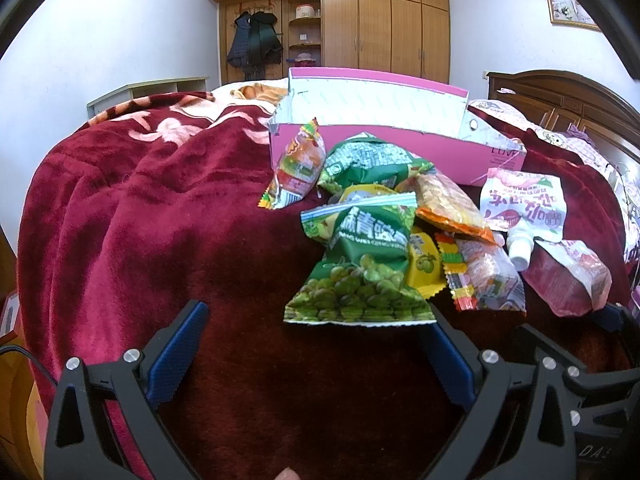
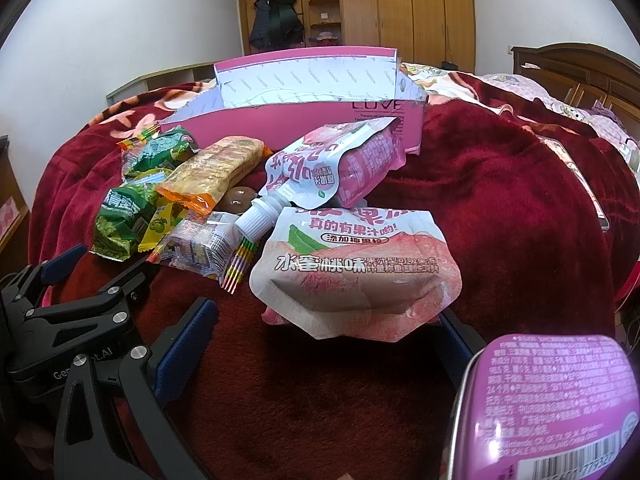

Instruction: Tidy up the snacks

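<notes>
Left gripper [image 1: 316, 344] jaws spread, empty; green pea bag [image 1: 360, 276] just ahead, slightly right of centre, long axis running near-to-far

Right gripper [image 2: 332, 332] jaws spread, empty; peach jelly pouch [image 2: 356, 268] between fingers, nearer than pink box [image 2: 304, 120] at far side

A dark red plush blanket with pale pink flower shapes [image 1: 132, 200] covers the bed. Behind it a tall brown wooden wardrobe [image 1: 384, 20] fills the far wall, with open corner shelves [image 1: 305, 32] at its left side. Dark padded jackets [image 1: 254, 42] hang just beside those shelves. At right stands a carved dark wooden headboard [image 1: 560, 96], and above it a framed picture [image 1: 568, 0] on the white wall.
</notes>
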`<state>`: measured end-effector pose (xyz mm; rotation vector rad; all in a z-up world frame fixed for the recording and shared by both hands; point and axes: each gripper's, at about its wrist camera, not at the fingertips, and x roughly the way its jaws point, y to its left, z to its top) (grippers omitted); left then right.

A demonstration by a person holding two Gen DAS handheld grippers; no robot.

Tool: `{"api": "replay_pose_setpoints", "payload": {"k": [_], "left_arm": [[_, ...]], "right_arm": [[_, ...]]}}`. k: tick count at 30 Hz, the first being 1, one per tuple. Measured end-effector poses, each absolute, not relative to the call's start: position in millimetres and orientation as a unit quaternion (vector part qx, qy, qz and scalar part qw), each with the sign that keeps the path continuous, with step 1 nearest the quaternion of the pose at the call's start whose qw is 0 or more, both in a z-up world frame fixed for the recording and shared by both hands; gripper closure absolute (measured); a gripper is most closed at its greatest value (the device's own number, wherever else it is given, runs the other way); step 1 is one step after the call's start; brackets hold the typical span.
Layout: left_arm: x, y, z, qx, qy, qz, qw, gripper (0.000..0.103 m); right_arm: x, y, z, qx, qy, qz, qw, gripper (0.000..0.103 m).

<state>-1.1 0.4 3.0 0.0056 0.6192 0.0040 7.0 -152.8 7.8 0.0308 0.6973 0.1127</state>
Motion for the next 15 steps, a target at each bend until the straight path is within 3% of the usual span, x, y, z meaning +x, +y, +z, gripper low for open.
{"api": "replay_pose_setpoints", "payload": {"k": [15], "left_arm": [[-7.2,5.6,21.1,0.01,0.309,-0.035,0.95,0.0]], "right_arm": [[2.0,-163.1,26.1,0.029,0.332,0.075,0.94,0.0]]}}
